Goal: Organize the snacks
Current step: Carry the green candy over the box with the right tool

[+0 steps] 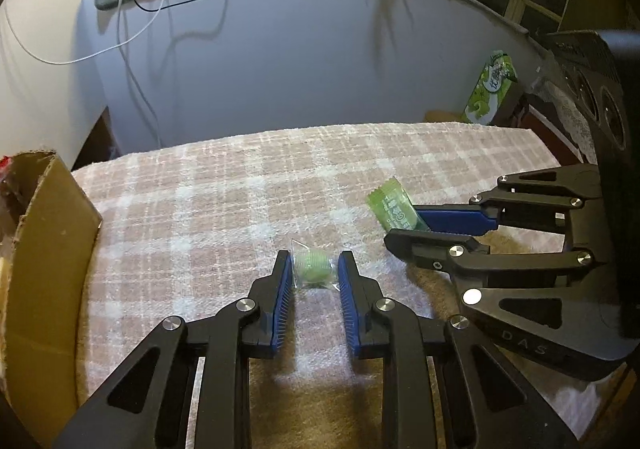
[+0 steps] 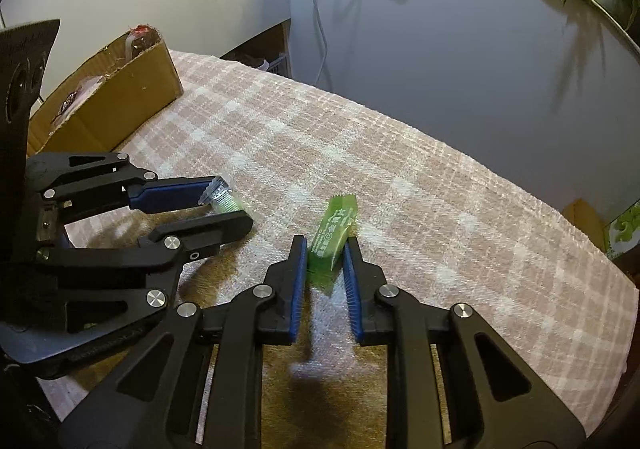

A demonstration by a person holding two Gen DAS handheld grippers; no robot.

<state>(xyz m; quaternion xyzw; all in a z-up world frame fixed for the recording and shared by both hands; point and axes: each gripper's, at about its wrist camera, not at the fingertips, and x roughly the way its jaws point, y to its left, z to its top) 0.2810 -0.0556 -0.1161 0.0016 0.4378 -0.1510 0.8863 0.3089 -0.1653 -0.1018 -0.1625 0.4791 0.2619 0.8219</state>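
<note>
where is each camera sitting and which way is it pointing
Left wrist: on the left hand-held gripper, looking down along its fingers at a clear-wrapped green candy between the pads; the right hand-held gripper shows at right.
Right wrist: on the right hand-held gripper, looking down at a green snack packet it pinches; the left hand-held gripper shows at left.
Shared: plaid cloth, cardboard box, both snacks.

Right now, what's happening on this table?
A person is sorting snacks with a handheld tool in each hand. The left tool is shut on a small clear-wrapped green candy, and the right tool is shut on a long green snack packet. Both snacks sit low over the plaid cloth. A cardboard box, already holding some wrapped items, stands on the left side.
</note>
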